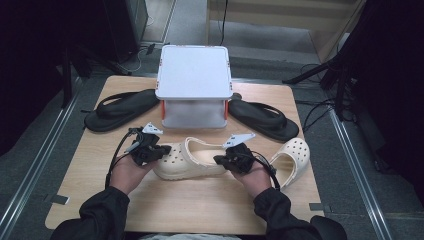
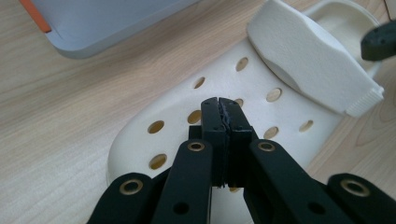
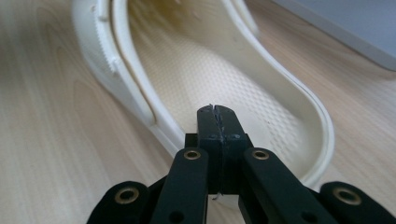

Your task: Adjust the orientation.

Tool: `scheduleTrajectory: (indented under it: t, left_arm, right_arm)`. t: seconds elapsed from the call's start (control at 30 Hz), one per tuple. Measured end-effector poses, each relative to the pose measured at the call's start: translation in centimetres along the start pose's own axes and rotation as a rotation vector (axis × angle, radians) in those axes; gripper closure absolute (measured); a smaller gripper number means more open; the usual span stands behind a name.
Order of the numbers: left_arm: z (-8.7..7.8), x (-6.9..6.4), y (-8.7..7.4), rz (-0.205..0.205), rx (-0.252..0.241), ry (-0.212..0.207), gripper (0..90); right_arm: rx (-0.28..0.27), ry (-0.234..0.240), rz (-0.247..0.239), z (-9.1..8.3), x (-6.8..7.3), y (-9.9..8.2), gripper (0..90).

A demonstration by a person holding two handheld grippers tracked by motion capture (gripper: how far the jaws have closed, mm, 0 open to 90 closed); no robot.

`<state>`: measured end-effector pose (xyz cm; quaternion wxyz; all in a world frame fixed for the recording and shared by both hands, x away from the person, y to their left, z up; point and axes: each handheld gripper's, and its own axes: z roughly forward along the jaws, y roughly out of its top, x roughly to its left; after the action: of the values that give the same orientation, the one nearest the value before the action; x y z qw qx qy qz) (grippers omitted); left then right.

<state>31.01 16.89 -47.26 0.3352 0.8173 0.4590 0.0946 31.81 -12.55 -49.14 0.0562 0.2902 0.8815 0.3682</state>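
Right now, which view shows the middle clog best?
The high view: the whole clog lies between both grippers. The left gripper view has its holed toe and strap; the right gripper view has its heel opening and footbed.

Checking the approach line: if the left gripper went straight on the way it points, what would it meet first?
Most likely the perforated toe of the cream clog: the shut left gripper points right at it, though the remaining gap is unclear.
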Motion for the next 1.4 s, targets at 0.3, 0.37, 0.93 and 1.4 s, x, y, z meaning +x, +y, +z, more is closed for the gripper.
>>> scheduleTrajectory:
  t: [0.3, 0.37, 0.93, 1.4]
  left_arm:
    - [1.0, 1.0, 1.5, 0.008, -0.009, -0.008, 89.8]
    - [1.3, 1.1, 1.9, 0.014, -0.005, -0.008, 89.8]
    - [3.3, 1.7, 4.1, 0.051, -0.022, -0.062, 89.9]
    - [2.2, 1.7, 4.6, 0.046, -0.049, -0.084, 86.4]
  right_arm:
    - [0.007, 0.067, -0.016, 0.1, 2.2, -0.5, 90.0]
    - [0.008, 0.09, -0.026, 0.3, 3.1, -0.5, 90.0]
    - [-0.006, 0.166, -0.046, 1.9, 6.6, 0.0, 90.0]
    - [-0.048, 0.149, -0.034, 0.7, 6.3, 0.2, 90.0]
